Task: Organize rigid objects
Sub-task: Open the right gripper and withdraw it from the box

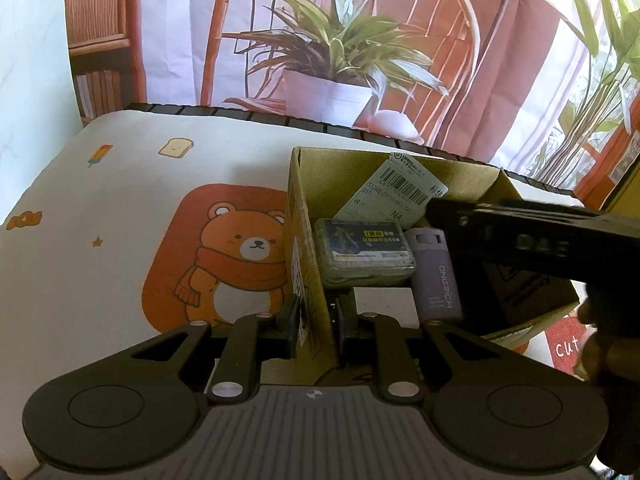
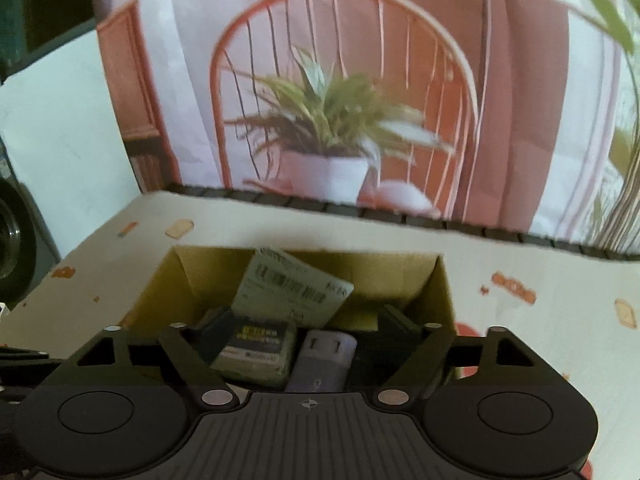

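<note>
We pinch the cardboard box wall with our left gripper to steady it on the bench. Our right gripper hangs over it, fingers spread wide and empty; the lilac bottle lies inside beside the clear case.

Left wrist view: sharp, evenly lit by soft daylight, with dark vignetted corners and fisheye bending at edges. Right wrist view: motion-blurred throughout, dimmer. The cardboard box interior lies in shadow.
</note>
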`<state>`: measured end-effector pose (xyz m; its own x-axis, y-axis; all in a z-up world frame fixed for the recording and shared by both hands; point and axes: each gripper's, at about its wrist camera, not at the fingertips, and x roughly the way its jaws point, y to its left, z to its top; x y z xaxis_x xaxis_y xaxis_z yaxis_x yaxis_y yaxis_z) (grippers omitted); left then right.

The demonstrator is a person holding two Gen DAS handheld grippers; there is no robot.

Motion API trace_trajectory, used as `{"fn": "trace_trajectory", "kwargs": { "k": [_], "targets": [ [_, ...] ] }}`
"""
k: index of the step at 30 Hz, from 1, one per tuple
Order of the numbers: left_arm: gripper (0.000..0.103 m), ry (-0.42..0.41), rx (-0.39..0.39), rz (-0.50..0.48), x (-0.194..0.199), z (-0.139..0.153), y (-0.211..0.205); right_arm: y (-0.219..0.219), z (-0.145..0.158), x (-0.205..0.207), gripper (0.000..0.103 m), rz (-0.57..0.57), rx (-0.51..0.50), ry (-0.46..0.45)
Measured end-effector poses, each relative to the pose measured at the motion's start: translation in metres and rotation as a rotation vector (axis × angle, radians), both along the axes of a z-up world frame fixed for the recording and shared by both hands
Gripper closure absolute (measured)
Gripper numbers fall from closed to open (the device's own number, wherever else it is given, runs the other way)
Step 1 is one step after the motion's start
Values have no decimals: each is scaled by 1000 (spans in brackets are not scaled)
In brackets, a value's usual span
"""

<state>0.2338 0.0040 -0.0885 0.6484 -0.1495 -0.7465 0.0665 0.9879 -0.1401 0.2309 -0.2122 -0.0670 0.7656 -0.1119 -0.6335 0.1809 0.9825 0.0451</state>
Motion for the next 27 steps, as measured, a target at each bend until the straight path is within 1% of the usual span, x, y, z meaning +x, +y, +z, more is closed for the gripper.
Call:
{"fn": "trace_trajectory", "kwargs": {
  "k": [2, 7, 11, 16, 20, 27],
  "targets": [
    [83, 0, 0, 0, 0, 0, 0, 1, 6, -6, 11, -1, -21, -27],
    [83, 0, 0, 0, 0, 0, 0, -1, 19, -27, 0, -23, -64, -102],
    [83, 0, 0, 0, 0, 0, 0, -7, 25, -44, 0, -65, -77, -146],
    [83, 0, 0, 0, 0, 0, 0, -18, 28, -66, 0, -120, -56, -176],
    [83, 0, 0, 0, 0, 0, 0, -25, 25, -82, 0, -153, -60, -178],
    [83, 0, 0, 0, 0, 0, 0, -28, 15, -111, 0, -170, -78, -161]
  ]
}}
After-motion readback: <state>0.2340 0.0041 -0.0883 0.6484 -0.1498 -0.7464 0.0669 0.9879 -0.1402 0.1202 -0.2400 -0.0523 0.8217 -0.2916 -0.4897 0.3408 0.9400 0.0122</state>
